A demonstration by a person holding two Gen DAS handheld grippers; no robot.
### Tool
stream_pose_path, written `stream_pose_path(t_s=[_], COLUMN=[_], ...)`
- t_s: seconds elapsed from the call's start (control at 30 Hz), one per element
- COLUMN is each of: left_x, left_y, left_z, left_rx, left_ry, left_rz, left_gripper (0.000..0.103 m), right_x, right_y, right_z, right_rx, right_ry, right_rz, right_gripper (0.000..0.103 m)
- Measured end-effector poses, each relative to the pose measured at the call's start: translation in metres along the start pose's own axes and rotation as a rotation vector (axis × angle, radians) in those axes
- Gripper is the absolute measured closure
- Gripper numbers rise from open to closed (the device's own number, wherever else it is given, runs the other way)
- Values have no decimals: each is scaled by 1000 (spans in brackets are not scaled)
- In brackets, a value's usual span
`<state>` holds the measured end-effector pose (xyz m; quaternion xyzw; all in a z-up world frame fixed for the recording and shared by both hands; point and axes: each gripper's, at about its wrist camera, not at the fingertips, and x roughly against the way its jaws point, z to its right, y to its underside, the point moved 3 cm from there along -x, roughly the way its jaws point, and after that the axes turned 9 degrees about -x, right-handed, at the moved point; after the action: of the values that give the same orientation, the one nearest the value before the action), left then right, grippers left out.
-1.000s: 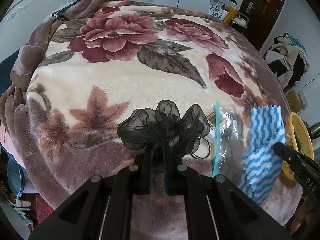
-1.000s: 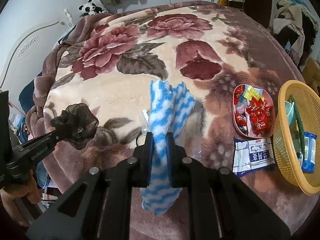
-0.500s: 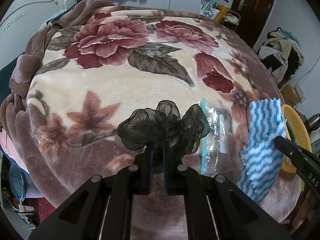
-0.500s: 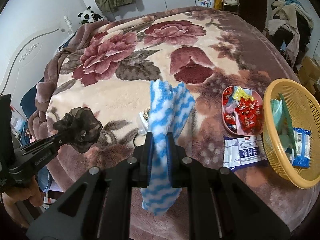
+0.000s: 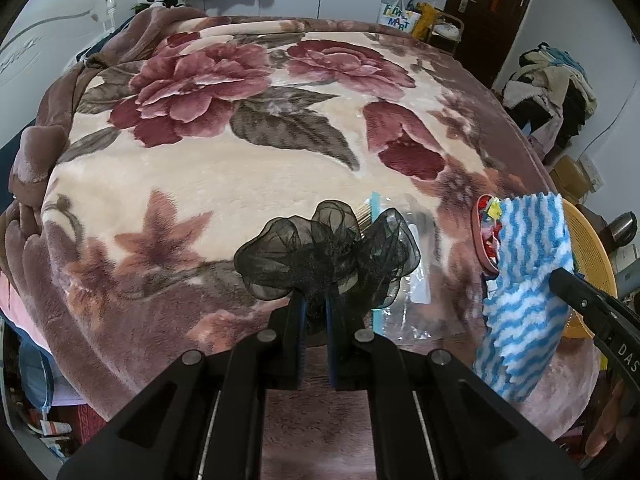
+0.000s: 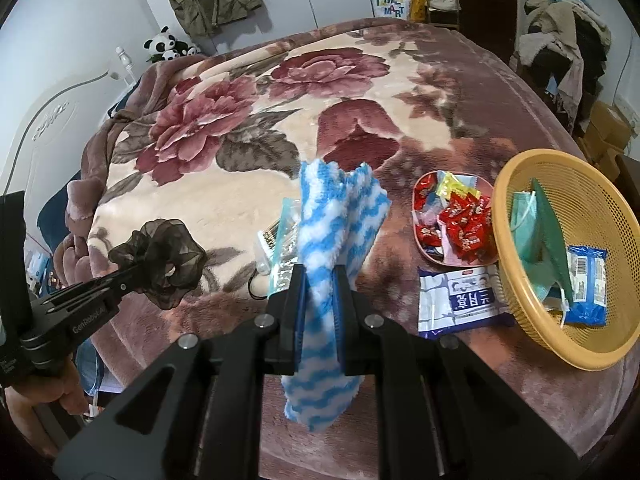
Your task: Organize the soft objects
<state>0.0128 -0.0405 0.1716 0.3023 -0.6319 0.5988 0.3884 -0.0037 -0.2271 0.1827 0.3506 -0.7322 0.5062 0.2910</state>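
While pinched upright in the right gripper (image 6: 319, 280), blue-and-white striped cloth (image 6: 336, 232) stands with long axis running up out of the jaws and down below them, clear of the bed (image 6: 240, 184). Jaws closed tight on its middle fold. Lies left of the yellow basket (image 6: 516, 184), with the pink candy dish (image 6: 418, 240) and white wipes packet (image 6: 456, 300) between. Nearer to the basket than anything the other hand carries. Black mesh scrunchie (image 5: 324, 256) clamped by its lower edge in the left gripper (image 5: 316, 308), jaws shut on it, raised over a clear zip bag (image 5: 404, 280) on the bed. Both grippers angled steeply down, side by side; likely a carry toward the basket, right hand first
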Motion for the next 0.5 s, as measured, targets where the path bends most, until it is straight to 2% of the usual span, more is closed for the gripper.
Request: stream_pose_path(t_s=[0.5], left_x=[-1], left_y=[-10], left_z=[34], left_rx=[-57], left_ry=[29], left_rz=[6], left_gripper=[97], right_x=[15], right_y=[-5], right_z=[29], right_rx=[-46], right_ry=[25], right_rz=[31], right_gripper=[90])
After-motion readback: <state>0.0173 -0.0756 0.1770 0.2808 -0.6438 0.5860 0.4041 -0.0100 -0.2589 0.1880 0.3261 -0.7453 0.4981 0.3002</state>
